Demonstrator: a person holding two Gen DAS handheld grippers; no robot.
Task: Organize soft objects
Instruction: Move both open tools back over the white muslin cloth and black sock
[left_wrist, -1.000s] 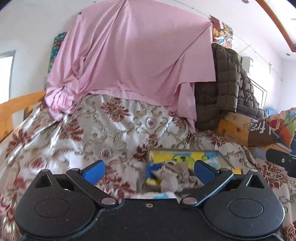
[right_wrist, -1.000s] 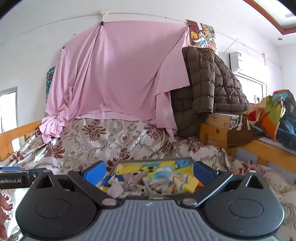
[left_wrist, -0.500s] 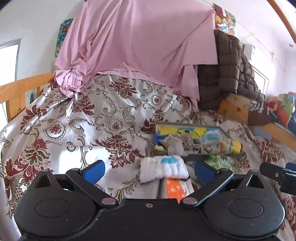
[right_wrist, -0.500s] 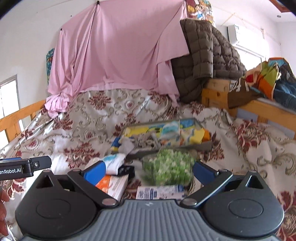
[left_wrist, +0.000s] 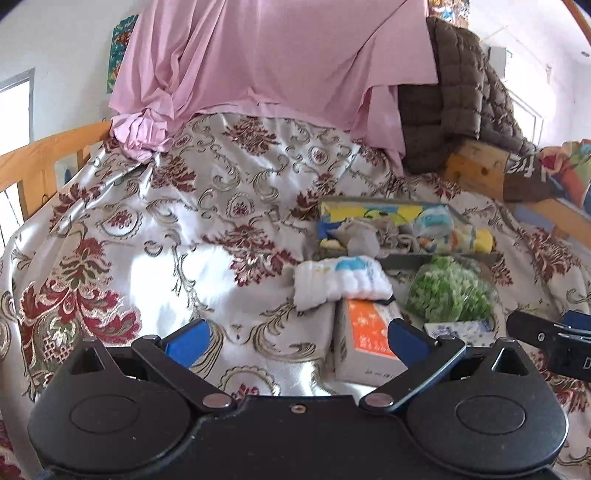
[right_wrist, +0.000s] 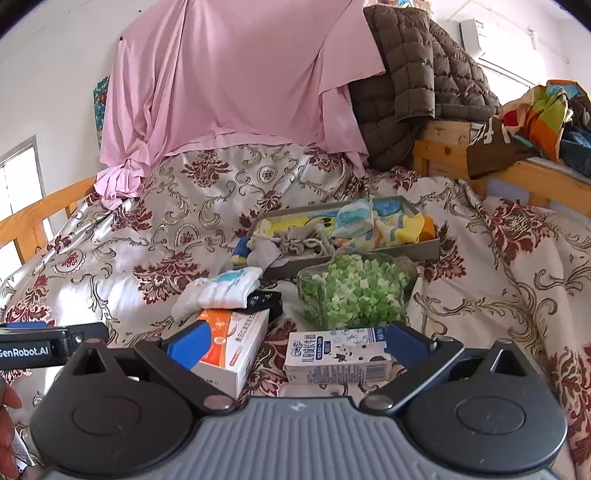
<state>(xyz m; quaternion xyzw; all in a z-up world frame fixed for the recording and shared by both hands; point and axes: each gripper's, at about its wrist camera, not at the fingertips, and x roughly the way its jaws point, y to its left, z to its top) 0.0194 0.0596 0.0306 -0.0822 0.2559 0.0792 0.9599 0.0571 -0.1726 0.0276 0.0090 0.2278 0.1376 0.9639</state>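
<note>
A grey tray (right_wrist: 430, 246) (left_wrist: 402, 260) on the bed holds several soft items: yellow and blue cloths and a grey knotted rope toy (right_wrist: 299, 238). In front of it lies a folded white cloth with blue print (left_wrist: 340, 282) (right_wrist: 218, 288). To its right sits a clear bag of green pieces (right_wrist: 352, 291) (left_wrist: 448, 290). My left gripper (left_wrist: 295, 341) is open, low over the bedspread, short of the white cloth. My right gripper (right_wrist: 295, 343) is open, with an orange-and-white box (right_wrist: 231, 343) and a small milk carton (right_wrist: 336, 356) between its fingers, touching neither.
A floral satin bedspread (left_wrist: 166, 229) covers the bed. A pink sheet (right_wrist: 229, 81) hangs at the back, a brown quilted jacket (right_wrist: 421, 81) to its right. Wooden rails (left_wrist: 40, 166) stand at the left, a wooden shelf with clothes (right_wrist: 517, 162) at the right. A small black item (right_wrist: 264, 299) lies beside the cloth.
Both grippers have pulled back and tilted down from the tray. The white cloth, the boxes and the green bag have come into view in front of the tray. Both stay open.
</note>
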